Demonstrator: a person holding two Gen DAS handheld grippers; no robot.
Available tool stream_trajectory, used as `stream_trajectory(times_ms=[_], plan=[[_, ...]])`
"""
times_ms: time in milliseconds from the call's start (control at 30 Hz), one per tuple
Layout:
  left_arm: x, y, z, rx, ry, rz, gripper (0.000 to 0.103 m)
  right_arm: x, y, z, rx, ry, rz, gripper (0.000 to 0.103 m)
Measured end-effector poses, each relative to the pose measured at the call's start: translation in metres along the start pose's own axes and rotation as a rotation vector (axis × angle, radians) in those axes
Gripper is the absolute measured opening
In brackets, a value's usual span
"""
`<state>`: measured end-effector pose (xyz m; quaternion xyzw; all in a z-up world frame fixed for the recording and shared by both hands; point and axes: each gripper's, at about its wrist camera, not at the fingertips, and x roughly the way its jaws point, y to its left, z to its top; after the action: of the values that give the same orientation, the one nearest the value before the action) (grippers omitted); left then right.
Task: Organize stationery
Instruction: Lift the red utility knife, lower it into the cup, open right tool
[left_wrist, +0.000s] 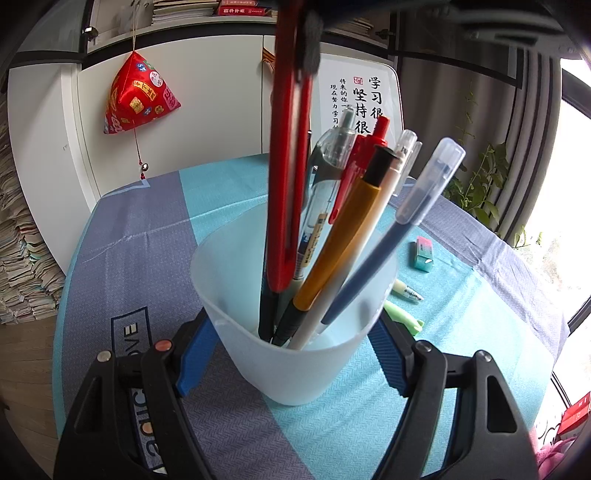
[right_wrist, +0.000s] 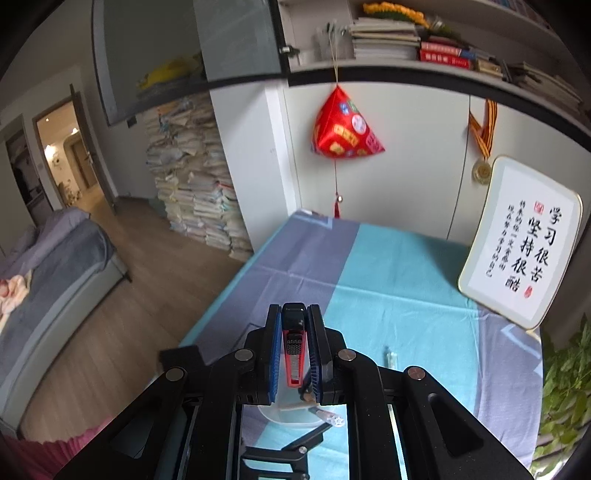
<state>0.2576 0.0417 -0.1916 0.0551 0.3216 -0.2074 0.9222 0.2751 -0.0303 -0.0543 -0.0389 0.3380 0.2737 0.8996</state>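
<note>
Our left gripper clamps the cup of pens, our right gripper pinches the red knife above it; crowding pens could deflect it.

I count one translucent cup. One red utility knife hanging into it. Pens in cup: six that I can separate, among them one yellow-barrelled, one blue capped, one red; bottom ends overlap, so count is rough. On cloth: one eraser, two small green highlighter-like pieces. One framed calligraphy board. One red hanging ornament.
</note>
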Motion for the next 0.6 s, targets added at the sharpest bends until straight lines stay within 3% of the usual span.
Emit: stream_trajectory(times_ms=[600], plan=[[0.004, 0.001, 0.001, -0.013, 0.015, -0.012, 0.076, 0.03, -0.011, -0.015, 0.041, 0.085, 0.051, 0.014]])
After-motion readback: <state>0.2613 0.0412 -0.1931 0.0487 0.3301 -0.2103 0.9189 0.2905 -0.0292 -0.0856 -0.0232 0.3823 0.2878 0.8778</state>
